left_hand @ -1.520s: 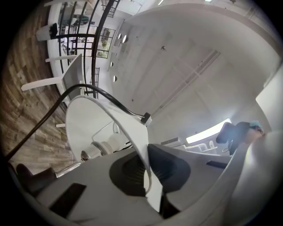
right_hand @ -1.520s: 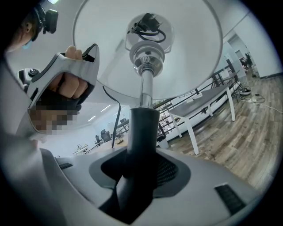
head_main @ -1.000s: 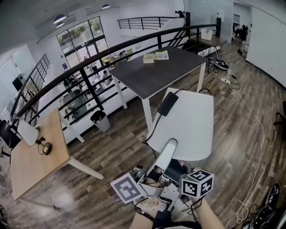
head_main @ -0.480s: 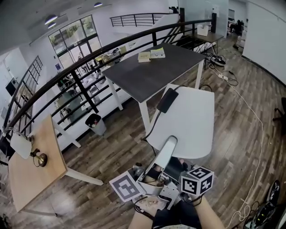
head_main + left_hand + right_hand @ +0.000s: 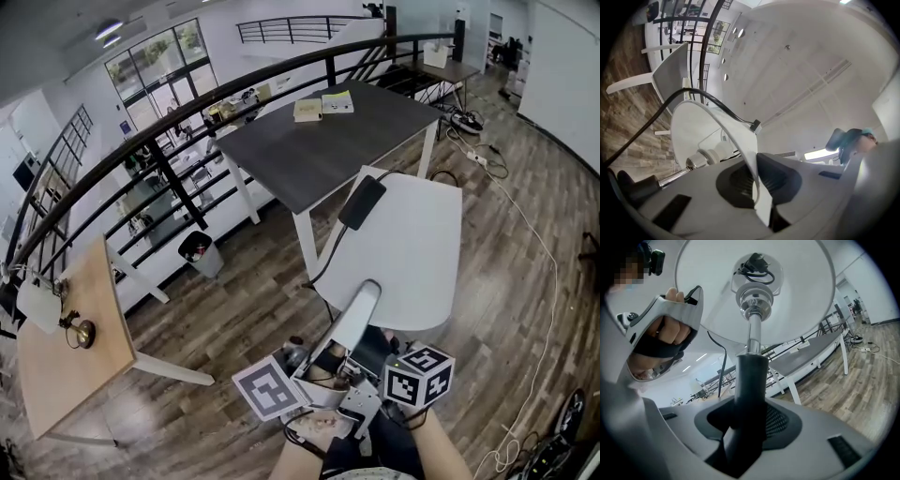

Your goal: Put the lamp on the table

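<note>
Both jaws clenched: left gripper [image 5: 757,186] angled upward on the lamp shade [image 5: 701,124], right gripper [image 5: 750,423] on its stem [image 5: 751,373].

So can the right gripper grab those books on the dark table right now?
Probably not. The right gripper is shut on the lamp pole, and the books lie far off across the floor.

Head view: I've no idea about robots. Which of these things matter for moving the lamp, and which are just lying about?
In the job:
white-shaded lamp with chrome-and-black stem; left gripper, shut on its shade's rim; right gripper, shut on its stem; white rounded table, probably the target.

Lying about:
dark grey table; pale books; light wooden table; black bin.
</note>
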### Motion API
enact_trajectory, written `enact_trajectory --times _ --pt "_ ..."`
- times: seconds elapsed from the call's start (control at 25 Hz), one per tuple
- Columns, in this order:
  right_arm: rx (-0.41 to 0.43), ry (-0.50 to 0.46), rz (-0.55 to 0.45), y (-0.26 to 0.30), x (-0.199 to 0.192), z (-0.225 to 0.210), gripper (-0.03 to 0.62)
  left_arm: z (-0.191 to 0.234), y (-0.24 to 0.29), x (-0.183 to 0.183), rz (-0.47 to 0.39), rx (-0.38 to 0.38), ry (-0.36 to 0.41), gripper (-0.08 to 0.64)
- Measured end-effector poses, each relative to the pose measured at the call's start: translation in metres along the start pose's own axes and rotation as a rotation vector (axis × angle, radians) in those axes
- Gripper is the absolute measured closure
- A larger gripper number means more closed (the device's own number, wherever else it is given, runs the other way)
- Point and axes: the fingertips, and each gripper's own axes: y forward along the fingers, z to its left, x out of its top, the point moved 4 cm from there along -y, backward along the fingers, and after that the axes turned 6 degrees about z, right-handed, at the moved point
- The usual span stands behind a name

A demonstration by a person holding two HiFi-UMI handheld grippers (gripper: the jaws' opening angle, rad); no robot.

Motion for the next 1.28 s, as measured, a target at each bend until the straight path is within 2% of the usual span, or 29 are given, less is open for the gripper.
enact_trajectory --times 0.84,1.28 --pt "0.061 -0.041 0.047 0.047 0.124 -0.166 0.411 0.124 0.156 0.062 -0.071 0.028 0.041 0.541" --pt "0.097 -0.046 0.066 0.072 0.157 -0.213 0.411 0.165 0.196 0.085 -0.1 0.058 0.061 0.541"
